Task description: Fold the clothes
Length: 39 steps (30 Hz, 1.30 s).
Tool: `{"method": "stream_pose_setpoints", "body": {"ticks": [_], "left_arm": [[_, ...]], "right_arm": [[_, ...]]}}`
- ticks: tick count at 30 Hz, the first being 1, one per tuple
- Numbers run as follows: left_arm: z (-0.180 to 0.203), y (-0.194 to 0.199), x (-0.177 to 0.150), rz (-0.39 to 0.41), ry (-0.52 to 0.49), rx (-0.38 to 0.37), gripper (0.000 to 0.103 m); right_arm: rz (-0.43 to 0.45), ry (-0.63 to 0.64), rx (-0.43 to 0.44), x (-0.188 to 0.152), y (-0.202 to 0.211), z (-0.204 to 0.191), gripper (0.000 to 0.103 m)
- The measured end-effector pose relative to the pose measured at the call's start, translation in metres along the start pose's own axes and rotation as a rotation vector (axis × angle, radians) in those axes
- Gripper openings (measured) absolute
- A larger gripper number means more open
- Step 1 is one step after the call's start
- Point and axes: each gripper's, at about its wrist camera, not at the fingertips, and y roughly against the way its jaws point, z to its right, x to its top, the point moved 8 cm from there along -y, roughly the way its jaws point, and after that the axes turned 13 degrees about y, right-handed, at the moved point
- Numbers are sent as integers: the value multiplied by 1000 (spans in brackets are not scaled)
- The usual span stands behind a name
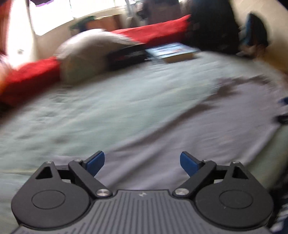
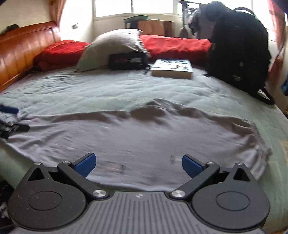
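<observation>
My left tongs (image 1: pixel 142 162) stand wide apart, blue pads (image 1: pixel 95 162) spread with nothing between them; they hang over the near edge of the grey garment (image 1: pixel 180 129), not touching it. That view is badly smeared, so I can't read fine detail there. My right tongs (image 2: pixel 139 164) are just as wide, blue pads (image 2: pixel 191 165) parted and empty, poised above the garment's near hem.

In the right wrist view the grey garment (image 2: pixel 135 136) lies spread flat across the near half of the bed (image 2: pixel 90 90), wrinkled along its far edge, its right side ending in a ragged-looking edge near the mattress border. At the far left of that view I can see the other tongs (image 2: pixel 9 117), over the cloth's left end.

Beyond the garment the pale green bedsheet runs bare up to the far side. There a grey pillow (image 2: pixel 115 46) leans against red bedding (image 2: pixel 172 45), with a small black box (image 2: pixel 128 61) just in front of it and a book (image 2: pixel 171 68) lying flat just to the right of the box. A black backpack (image 2: pixel 237 48) stands upright on the bed's far right corner. A brown padded headboard (image 2: pixel 23 52) runs along the left, and bright windows (image 2: pixel 133 7) fill the far wall.
</observation>
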Motion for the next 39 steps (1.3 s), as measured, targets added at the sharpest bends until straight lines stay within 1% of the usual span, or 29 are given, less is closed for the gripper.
{"method": "stream_pose_setpoints", "body": {"ticks": [3,5,7,9,11,13,16,21,25,28,33,35,39], "left_arm": [[-40,-6,2,14,-15,152,91],[-60,-16,-2,-4,7,207,91],[-68,-26,-6,-23,-1,254,91],[-71,-36,-9,-30,-47,292,91],[-76,-44,-15,-57,-72,329,91],[-81,-51,-15,-68,-67,336,91],[-97,-49,-15,-80,-25,354,92],[-122,-38,-14,-69,-14,426,92],[-149,-24,-17,-59,43,442,92],[-167,-14,-25,-59,76,469,92],[-189,2,-42,-59,169,451,92],[-197,3,-51,-72,200,451,92],[-205,10,-64,-64,271,391,92]], "right_arm": [[-6,31,3,7,-6,-13,103],[-17,42,0,8,-10,-18,103],[-25,36,6,6,-11,-20,103],[-30,25,8,3,-12,-20,103],[-33,17,6,1,-12,-18,103],[-35,10,8,-2,-13,-17,103],[-38,0,15,-4,-14,-17,103],[-37,-8,12,-6,-16,-14,103],[-39,-21,14,-7,-17,-11,103],[-40,-21,14,-8,-17,-12,103],[-43,-16,18,-7,-18,-14,103],[-47,-10,21,-7,-19,-17,103],[-48,2,22,-6,-19,-21,103]]}}
